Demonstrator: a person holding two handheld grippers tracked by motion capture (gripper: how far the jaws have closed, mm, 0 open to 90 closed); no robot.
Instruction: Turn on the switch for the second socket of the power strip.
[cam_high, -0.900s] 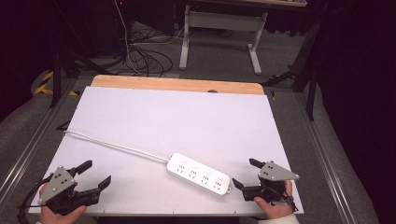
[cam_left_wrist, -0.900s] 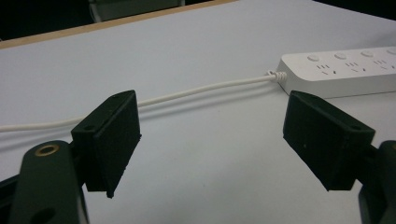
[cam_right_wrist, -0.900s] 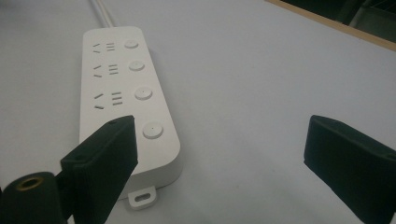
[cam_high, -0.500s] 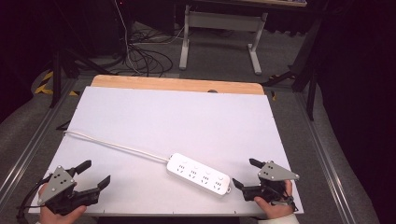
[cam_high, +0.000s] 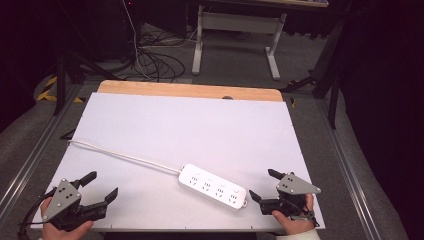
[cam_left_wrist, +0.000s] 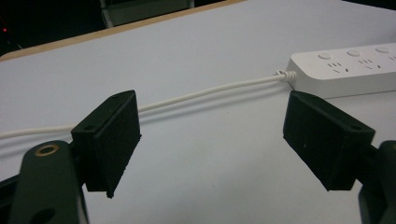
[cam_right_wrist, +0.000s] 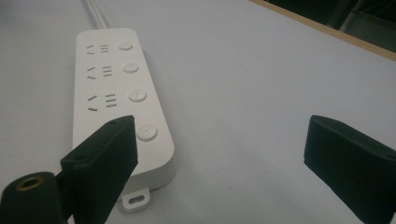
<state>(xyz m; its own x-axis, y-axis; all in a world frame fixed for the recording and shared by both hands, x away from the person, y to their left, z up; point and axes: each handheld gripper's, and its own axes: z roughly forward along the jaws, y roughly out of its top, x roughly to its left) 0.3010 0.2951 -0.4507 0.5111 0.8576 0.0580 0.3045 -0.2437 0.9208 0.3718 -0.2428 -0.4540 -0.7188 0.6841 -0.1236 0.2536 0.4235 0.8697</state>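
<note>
you had both grippers low at the near edge of the white table (cam_high: 210, 125), and neither one had hold of anything. your left gripper (cam_high: 97, 186) sat at the near left corner with its jaws spread wide, and your right gripper (cam_high: 264, 185) sat near the right corner, jaws likewise spread, just beside the end of the power strip (cam_high: 212, 186).

the power strip lay flat near the front middle of the table, angled, with its white cord (cam_high: 125, 156) running off toward the far left edge. in the right gripper view the strip (cam_right_wrist: 116, 93) was close in front of one jaw, its mounting tab (cam_right_wrist: 136, 199) nearest you. in the left gripper view the cord (cam_left_wrist: 210, 91) crossed between the jaws but farther off, meeting the strip (cam_left_wrist: 350, 65).

judging from that, the risk was mostly the strip sliding. it looked smooth and light, and a one-sided push from your right jaw could have skated it across the bare top rather than seating it between the jaws. the cord could also have dragged or swung the strip round if your left gripper caught it first.

little stood in your way on the table itself. beyond the wooden far edge (cam_high: 190, 91) there were loose cables on the floor (cam_high: 155, 60) and the legs of a desk frame (cam_high: 235, 30), well apart from your work.
</note>
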